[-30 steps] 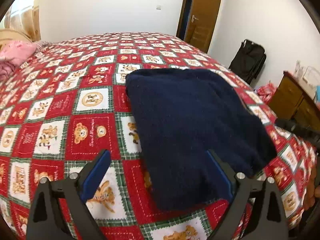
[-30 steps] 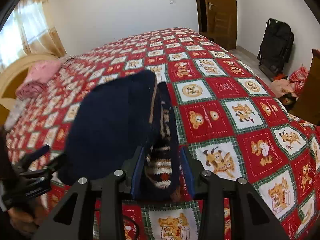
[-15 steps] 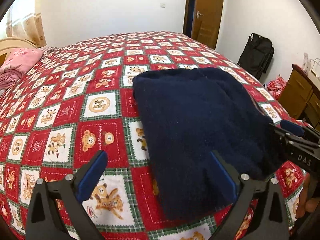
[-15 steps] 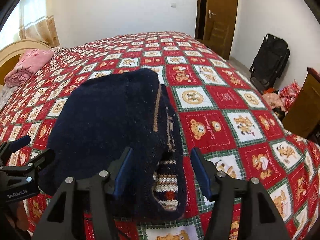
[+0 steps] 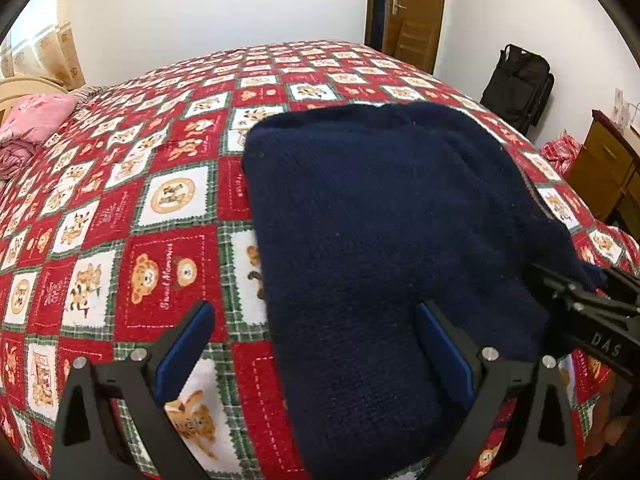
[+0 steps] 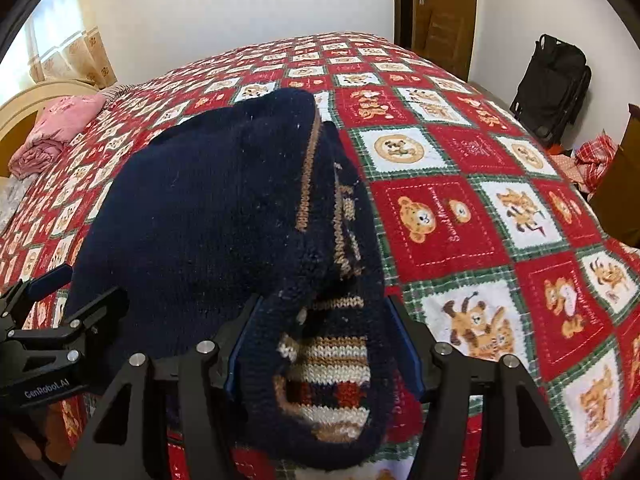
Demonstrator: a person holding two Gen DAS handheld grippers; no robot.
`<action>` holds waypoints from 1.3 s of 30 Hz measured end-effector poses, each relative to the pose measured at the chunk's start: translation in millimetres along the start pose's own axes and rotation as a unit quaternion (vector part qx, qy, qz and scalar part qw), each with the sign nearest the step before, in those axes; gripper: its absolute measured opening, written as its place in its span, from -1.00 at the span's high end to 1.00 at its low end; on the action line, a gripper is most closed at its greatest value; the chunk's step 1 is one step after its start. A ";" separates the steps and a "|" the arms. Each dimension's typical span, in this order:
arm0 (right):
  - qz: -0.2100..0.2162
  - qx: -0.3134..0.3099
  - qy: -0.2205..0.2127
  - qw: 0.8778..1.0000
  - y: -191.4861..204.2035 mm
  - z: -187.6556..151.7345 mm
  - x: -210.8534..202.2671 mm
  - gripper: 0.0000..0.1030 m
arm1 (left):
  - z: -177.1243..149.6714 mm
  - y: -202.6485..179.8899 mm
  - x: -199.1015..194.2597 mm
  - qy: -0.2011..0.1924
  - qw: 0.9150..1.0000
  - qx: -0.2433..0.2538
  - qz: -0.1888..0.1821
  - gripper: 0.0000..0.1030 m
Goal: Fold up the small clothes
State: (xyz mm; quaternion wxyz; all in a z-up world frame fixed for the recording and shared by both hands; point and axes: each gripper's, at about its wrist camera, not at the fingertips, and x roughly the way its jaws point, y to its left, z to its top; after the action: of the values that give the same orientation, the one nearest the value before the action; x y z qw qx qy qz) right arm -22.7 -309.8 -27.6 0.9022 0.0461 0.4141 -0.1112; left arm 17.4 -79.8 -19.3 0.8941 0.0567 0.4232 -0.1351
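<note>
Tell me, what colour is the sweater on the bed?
The sweater is dark navy blue; the left wrist view shows it best.

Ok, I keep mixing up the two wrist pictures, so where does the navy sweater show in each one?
Left wrist view: the navy sweater fills the centre and right, its near edge between the open left gripper fingers.
Right wrist view: the sweater sits centre-left, its striped inside bunched between the opening right gripper fingers.
Shared landmark: the pink bedding at the left edge.
</note>
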 end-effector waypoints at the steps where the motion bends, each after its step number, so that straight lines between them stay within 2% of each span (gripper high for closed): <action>1: -0.004 -0.001 -0.001 1.000 0.7 -0.3 1.3 -0.33 | -0.2 -0.9 1.5 0.001 1.000 0.001 0.002 -1.00; 5: 0.003 0.015 0.006 1.000 0.7 -2.0 7.2 -0.38 | -0.9 -1.3 7.4 0.004 1.000 -0.005 0.000 -1.00; 8: 0.038 0.041 0.012 0.998 -6.7 -3.7 11.9 -0.38 | -1.4 1.7 11.5 0.008 1.000 -0.018 -0.012 -1.00; 11: 0.085 0.068 0.014 0.994 -20.7 -6.7 16.2 -0.38 | -1.1 14.3 19.1 0.028 0.996 -0.061 -0.054 -1.00; 13: 0.094 0.054 0.014 0.994 -19.9 -8.2 15.3 -0.38 | -2.1 26.9 24.9 0.045 0.990 -0.103 -0.090 -1.00; 14: 0.095 0.048 0.014 0.994 -18.3 -8.5 14.6 -0.37 | -2.1 30.3 24.5 0.040 0.988 -0.112 -0.097 -1.00; 18: 0.099 0.049 0.008 0.994 -14.1 -11.4 12.2 -0.25 | 0.0 21.0 24.9 0.037 0.991 -0.098 -0.087 -1.00; 21: 0.097 0.040 0.005 0.994 -11.8 -11.5 13.0 -0.24 | 1.1 11.2 26.1 0.040 0.990 -0.094 -0.097 -1.00; 22: 0.104 0.049 0.007 0.993 -14.4 -10.3 15.0 -0.24 | 2.0 6.0 26.3 0.041 0.991 -0.084 -0.099 -0.98; 23: 0.113 0.059 0.008 0.992 -18.0 -8.9 16.8 -0.27 | 4.6 0.4 26.4 0.040 0.991 -0.074 -0.102 -0.85; 24: 0.124 0.073 0.008 0.990 -22.2 -7.0 20.4 -0.30 | 5.6 -3.2 26.2 0.040 0.991 -0.070 -0.107 -0.84; 26: 0.133 0.089 0.006 0.987 -24.8 -5.8 23.4 -0.34 | 8.7 -1.7 27.7 0.044 0.990 -0.080 -0.104 -0.84; 31: 0.126 0.088 0.004 0.988 -20.9 -4.3 23.7 -0.38 | 13.9 3.2 29.8 0.056 0.986 -0.112 -0.110 -0.86; 39: 0.134 0.109 0.012 0.985 -31.5 -2.9 11.2 -0.38 | 15.9 3.2 30.9 0.063 0.987 -0.097 -0.110 -0.87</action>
State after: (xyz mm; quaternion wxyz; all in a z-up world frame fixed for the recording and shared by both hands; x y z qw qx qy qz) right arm -25.3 -341.7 -37.7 0.8933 0.2007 0.4007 -0.0337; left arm 48.8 -86.2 -33.1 0.8465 -0.0685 0.4938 -0.1869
